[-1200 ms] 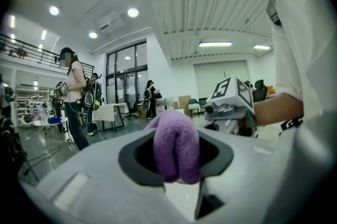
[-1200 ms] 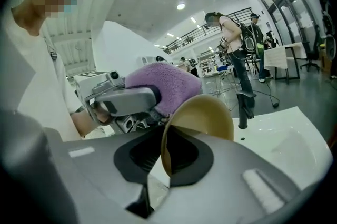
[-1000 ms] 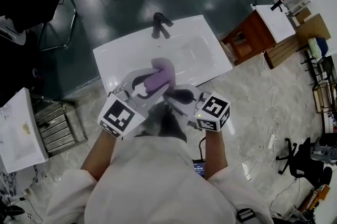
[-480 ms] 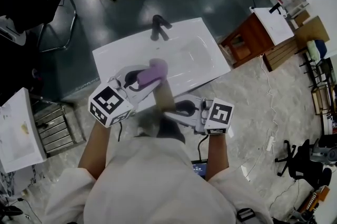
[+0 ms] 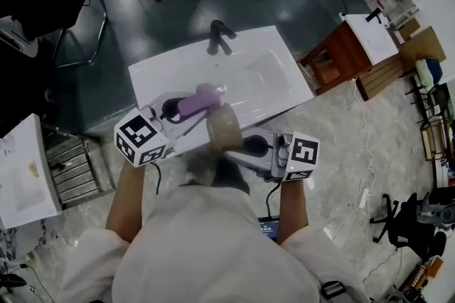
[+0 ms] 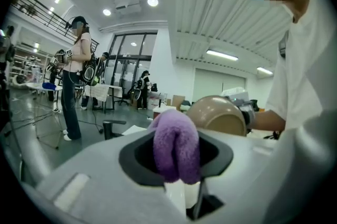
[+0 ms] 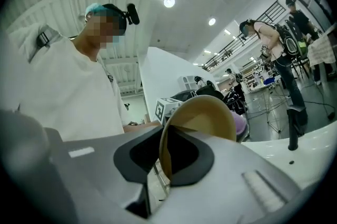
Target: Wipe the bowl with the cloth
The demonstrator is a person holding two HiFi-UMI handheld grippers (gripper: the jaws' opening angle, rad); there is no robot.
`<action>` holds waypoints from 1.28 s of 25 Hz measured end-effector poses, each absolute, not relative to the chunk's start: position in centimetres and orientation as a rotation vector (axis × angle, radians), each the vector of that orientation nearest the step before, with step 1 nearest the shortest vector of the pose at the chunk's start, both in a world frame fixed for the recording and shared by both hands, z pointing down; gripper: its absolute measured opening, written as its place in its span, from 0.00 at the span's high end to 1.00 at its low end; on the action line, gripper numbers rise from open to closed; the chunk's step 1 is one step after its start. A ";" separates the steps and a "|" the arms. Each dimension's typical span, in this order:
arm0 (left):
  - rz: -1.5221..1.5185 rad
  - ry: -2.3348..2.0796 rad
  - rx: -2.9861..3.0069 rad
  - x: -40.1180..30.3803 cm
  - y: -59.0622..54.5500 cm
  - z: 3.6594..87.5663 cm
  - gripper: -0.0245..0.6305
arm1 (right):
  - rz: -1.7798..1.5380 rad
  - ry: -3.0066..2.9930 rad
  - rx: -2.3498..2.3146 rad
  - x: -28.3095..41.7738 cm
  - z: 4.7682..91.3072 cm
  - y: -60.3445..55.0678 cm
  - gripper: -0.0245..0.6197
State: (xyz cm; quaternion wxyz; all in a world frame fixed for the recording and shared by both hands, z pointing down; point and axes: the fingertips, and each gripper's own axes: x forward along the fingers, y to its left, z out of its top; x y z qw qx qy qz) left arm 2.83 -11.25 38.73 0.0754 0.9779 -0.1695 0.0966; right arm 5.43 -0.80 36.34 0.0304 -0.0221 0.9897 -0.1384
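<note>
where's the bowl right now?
Head view, centre: bowl rim sits between the right gripper's closing fingers, just right of the purple cloth, at the sink's near edge.

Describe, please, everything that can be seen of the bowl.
The bowl is small, round and tan, smooth, looks like plastic or wood, and seems empty. It is held in the air over the near edge of the white sink, tipped on its side. The right tongs are closing on its rim, which stands between them, one inside and one outside. The purple cloth is close beside it; contact cannot be told.
</note>
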 end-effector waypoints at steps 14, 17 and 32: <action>0.182 -0.358 2.898 3.7 -7.1 40.3 0.78 | -0.415 2.860 -0.245 4.6 32.5 -3.8 0.93; 0.158 -0.345 2.881 3.8 -6.7 40.3 0.78 | -0.468 2.804 -0.400 4.6 32.8 -5.8 0.93; 0.296 -0.429 3.001 3.4 -6.5 39.2 0.78 | -0.690 2.963 -1.005 5.2 41.1 -10.1 0.94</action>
